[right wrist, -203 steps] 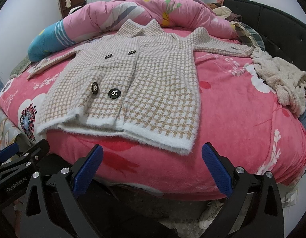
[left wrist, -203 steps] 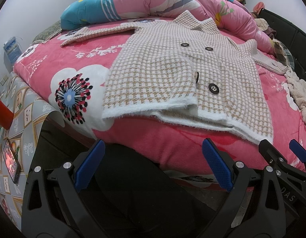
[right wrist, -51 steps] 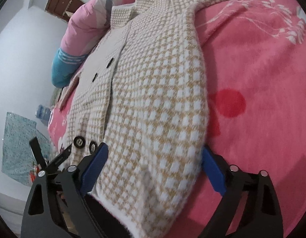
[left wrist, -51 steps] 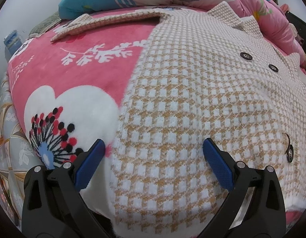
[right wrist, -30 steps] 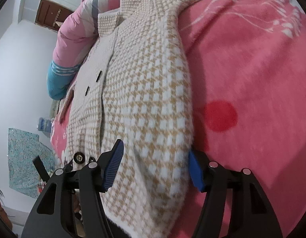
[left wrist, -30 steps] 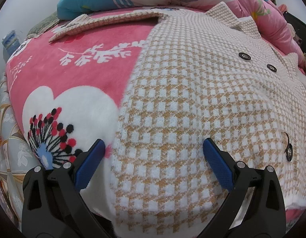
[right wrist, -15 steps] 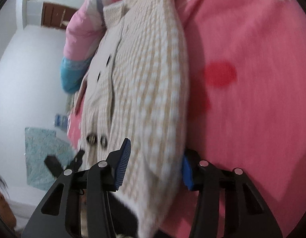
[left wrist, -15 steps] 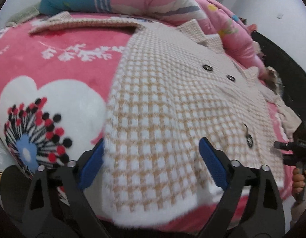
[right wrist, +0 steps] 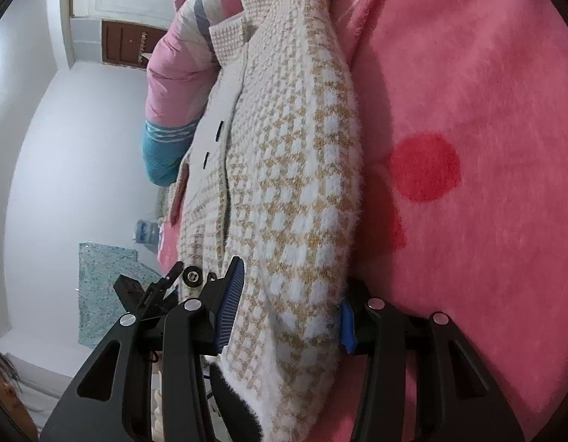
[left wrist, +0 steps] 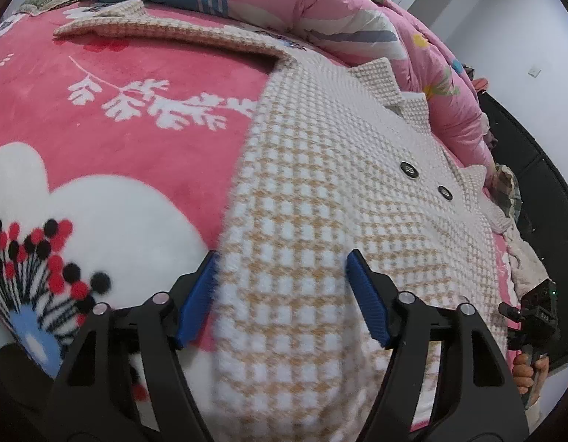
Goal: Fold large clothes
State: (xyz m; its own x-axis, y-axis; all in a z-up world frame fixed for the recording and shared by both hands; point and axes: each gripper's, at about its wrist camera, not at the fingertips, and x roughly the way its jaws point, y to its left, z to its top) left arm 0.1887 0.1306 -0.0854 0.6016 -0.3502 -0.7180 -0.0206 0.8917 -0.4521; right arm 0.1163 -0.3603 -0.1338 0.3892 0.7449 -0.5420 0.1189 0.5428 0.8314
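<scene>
A beige-and-white checked knit coat (left wrist: 320, 184) with dark buttons lies spread on a pink bed blanket (left wrist: 99, 110). My left gripper (left wrist: 280, 298) straddles the coat's lower left hem corner, its blue pads partly closed, both touching the thick fabric. My right gripper (right wrist: 287, 302) straddles the coat's (right wrist: 295, 169) lower right hem edge, jaws narrowed with the hem pressed between the blue pads. The right gripper's body also shows at the right edge of the left wrist view (left wrist: 534, 316).
A rolled pink and blue quilt (left wrist: 284, 3) lies along the bed's far side. A black headboard (left wrist: 541, 191) and a cream towel (left wrist: 523, 261) sit at the right. The coat's left sleeve (left wrist: 155, 29) stretches toward the far left.
Both grippers have narrowed on the coat's hem corners over the last second. The right gripper has rolled further sideways and the hem has begun to lift.
</scene>
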